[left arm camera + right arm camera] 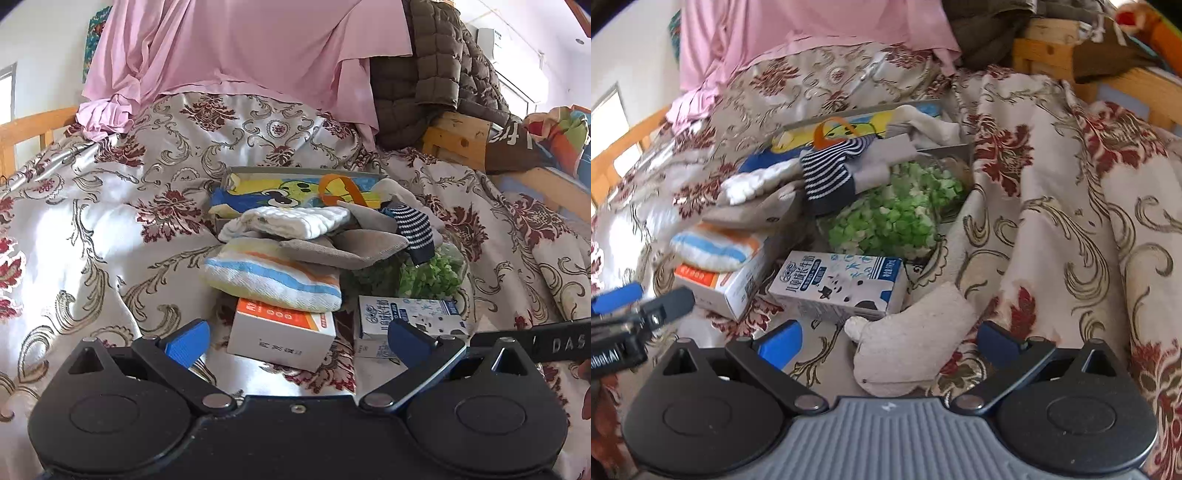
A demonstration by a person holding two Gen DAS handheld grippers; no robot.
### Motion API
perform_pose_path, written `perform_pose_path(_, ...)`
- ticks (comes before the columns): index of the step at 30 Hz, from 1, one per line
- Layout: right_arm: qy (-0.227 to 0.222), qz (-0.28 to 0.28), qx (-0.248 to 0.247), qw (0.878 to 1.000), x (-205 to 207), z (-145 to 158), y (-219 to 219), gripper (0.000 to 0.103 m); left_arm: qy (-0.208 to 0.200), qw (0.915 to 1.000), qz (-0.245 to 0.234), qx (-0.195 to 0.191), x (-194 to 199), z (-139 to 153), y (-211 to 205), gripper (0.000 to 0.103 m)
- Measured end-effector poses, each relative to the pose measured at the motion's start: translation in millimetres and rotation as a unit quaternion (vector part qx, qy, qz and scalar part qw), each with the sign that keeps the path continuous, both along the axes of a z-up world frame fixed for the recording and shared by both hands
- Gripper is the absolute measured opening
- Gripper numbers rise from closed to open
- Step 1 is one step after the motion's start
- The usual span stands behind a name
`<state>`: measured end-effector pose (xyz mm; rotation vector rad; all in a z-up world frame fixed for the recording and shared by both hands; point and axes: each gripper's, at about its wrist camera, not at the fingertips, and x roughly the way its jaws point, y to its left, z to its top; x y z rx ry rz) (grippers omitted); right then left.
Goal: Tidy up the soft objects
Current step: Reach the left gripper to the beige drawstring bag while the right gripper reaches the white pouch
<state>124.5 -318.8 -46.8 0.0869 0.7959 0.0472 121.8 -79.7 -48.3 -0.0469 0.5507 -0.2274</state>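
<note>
Right gripper (886, 345), wide open, straddles the beige soft toy (908, 347) on the bed (1071, 221); close squarely on its middle. Left gripper (295, 345) waits wide, empty.

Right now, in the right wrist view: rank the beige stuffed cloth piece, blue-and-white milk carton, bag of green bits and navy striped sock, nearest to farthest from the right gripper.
1. Beige stuffed cloth piece, between the right gripper fingers, untouched.
2. Blue-and-white milk carton, just beyond, slightly left.
3. Bag of green bits, centre, farther back.
4. Navy striped sock, behind it to the left, on the pile.
</note>
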Motion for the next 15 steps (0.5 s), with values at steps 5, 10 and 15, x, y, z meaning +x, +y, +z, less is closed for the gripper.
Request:
perform_pose_path(5, 0.006, 0.007, -0.019, 1.000, 3.1, -2.9, 4.1, 0.103, -0.003, 0.9999, 0.012, 0.004, 4.3, 3.8, 3.1, 0.102)
perform_pose_path(10, 0.015, 0.017, -0.037, 0.999, 4.8, -6.3, 9.0, 0.103, 0.003, 0.9996, 0.021, -0.020, 8.9, 10.8, 6.3, 0.102)
perform_pose_path(15, 0.006, 0.030, -0.067, 0.997, 3.0, -6.7, 18.6, 0.103, -0.005, 0.9996, 0.011, -0.024, 11.2, 19.1, -3.1, 0.102)
